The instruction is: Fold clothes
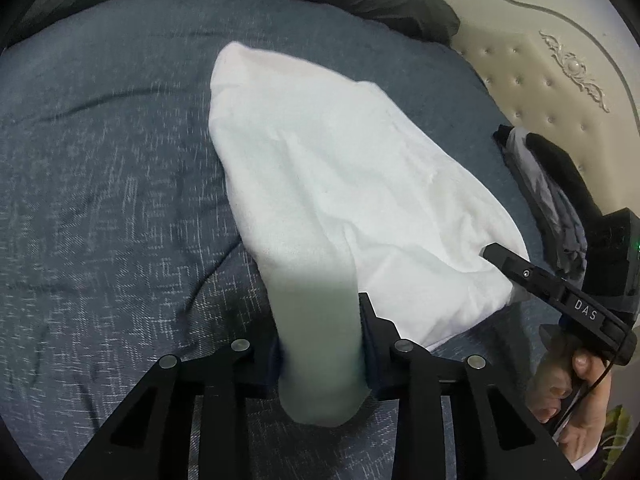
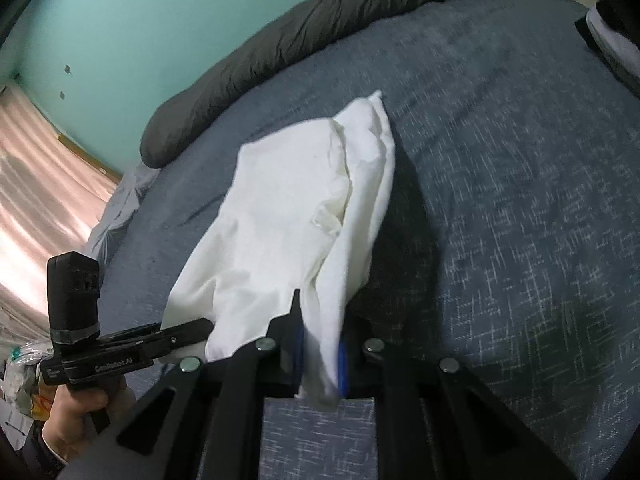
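White shirt [image 1: 320, 168] pinched at near corners by left gripper [image 1: 320, 344] and right gripper [image 2: 320, 344], jaws clamped on cloth, long axis stretched toward frame top over bed [image 1: 100, 200].

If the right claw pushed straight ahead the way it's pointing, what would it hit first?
Probably the white garment it already grips, which stretches out ahead of it; beyond that, the blue-grey bedspread. Depth is uncertain.

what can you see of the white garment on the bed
The plain white soft cotton-looking garment is partly folded into a long layered shape, creased. Its far end rests on the dark blue woven bedspread; the near edge is lifted, with one bunched corner pinched in the left tool and the other in the right tool.
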Motion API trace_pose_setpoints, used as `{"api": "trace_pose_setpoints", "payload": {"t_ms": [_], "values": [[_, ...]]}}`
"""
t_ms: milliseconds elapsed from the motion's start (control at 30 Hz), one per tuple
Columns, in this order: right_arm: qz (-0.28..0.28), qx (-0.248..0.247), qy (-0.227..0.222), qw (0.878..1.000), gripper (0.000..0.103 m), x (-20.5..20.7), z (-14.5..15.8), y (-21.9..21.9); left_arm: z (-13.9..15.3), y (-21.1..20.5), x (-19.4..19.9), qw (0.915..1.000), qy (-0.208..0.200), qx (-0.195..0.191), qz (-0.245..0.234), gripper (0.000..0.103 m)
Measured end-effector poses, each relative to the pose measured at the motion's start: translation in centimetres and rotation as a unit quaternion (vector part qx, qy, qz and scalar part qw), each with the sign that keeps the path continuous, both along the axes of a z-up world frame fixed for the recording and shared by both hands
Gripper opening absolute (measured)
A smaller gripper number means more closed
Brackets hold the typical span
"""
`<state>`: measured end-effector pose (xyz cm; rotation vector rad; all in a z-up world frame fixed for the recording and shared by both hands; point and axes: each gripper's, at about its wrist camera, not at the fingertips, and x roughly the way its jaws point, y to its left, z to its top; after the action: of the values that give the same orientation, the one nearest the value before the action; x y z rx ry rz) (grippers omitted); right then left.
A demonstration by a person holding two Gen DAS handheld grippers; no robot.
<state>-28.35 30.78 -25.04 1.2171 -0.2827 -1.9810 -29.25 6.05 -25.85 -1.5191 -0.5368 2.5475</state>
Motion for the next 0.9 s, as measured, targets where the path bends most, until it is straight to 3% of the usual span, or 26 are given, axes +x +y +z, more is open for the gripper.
{"api": "trace_pose_setpoints", "payload": {"t_ms": [133, 400, 533, 900], "values": [[0.003, 0.000, 0.012, 1.000, 0.011, -0.1, 0.9, -0.5, 1.7, -0.9, -1.3, 1.0000, 0.009, -0.003, -0.001, 0.034], [0.015, 0.015, 0.034, 0.999, 0.011, -0.1, 4.1, -0.3, 6.5, 0.3, 0.1, 0.9996, 0.029, 0.000, -0.005, 0.033], [0.028, 0.030, 0.055, 0.998, 0.011, -0.3, 7.0, -0.4, 7.8, -0.6, 1.0, 0.9989, 0.045, 0.000, -0.010, 0.033], [0.032, 0.045, 0.105, 0.993, 0.011, -1.5, 16.1, 0.9, 16.2, 1.5, 0.6, 0.9952, 0.095, -0.005, -0.021, 0.033]]}}
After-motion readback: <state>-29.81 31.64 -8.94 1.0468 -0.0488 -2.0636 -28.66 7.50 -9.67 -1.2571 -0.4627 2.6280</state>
